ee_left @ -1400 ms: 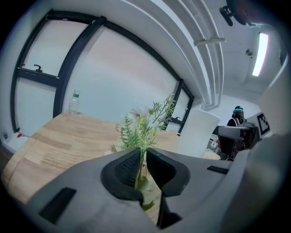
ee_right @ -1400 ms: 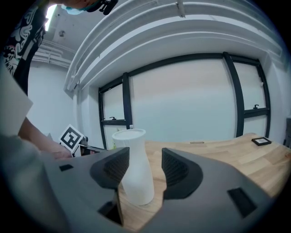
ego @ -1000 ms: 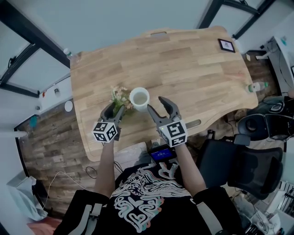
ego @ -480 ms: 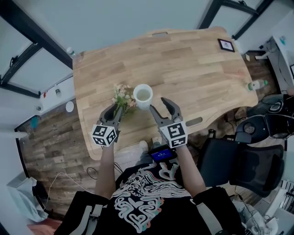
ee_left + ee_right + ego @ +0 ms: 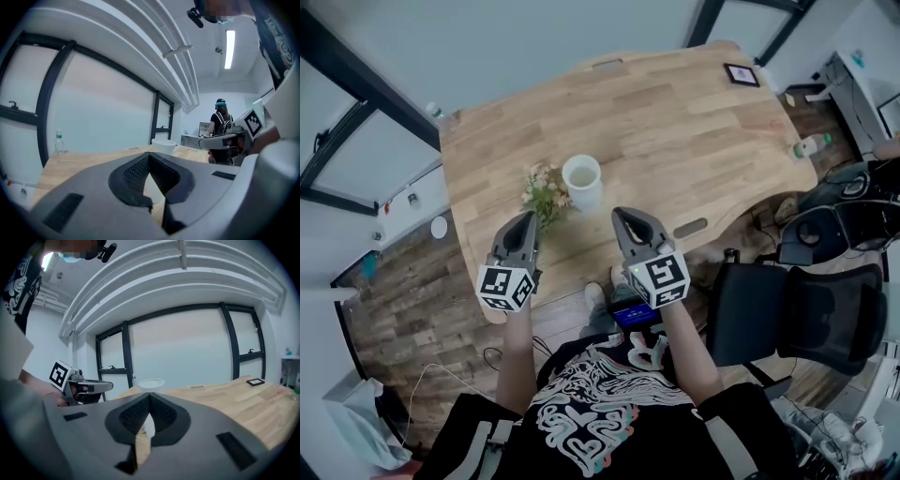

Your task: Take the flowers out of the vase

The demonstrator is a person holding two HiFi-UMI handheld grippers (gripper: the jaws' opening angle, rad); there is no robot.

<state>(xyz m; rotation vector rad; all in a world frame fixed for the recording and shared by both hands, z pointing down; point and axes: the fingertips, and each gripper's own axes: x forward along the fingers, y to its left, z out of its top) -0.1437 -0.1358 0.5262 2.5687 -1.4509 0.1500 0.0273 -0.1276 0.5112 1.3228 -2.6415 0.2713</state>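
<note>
A small blue-lit screen (image 5: 633, 314) sits nearest in the head view, below the table edge and in front of the person's printed shirt (image 5: 581, 394). Past it the left gripper (image 5: 525, 220) and right gripper (image 5: 630, 216) hang side by side over the near edge. Each has its jaws pressed together on nothing. The gripper views bear this out: the dark pads meet at the tip.

Just beyond the left gripper the flowers (image 5: 546, 194) are outside the vase (image 5: 581, 178), close against its left side. Whether they touch it I cannot tell. Only the head view shows them. In both gripper views the closed jaws hide all of the vase but its white rim. Each gripper view also catches the other gripper side-on, with its marker cube.

The table (image 5: 694, 131) is pale wood planks with a curved near edge. A small black frame (image 5: 741, 75) lies at its far right corner, and a bottle (image 5: 436, 112) stands by the far left corner. A black chair (image 5: 806, 319) stands to the right, on a dark wood floor (image 5: 403, 281).

The left gripper view alone shows a person (image 5: 220, 123) standing far off, under a ceiling light strip (image 5: 229, 42). Both gripper views show black-framed windows (image 5: 187, 348).
</note>
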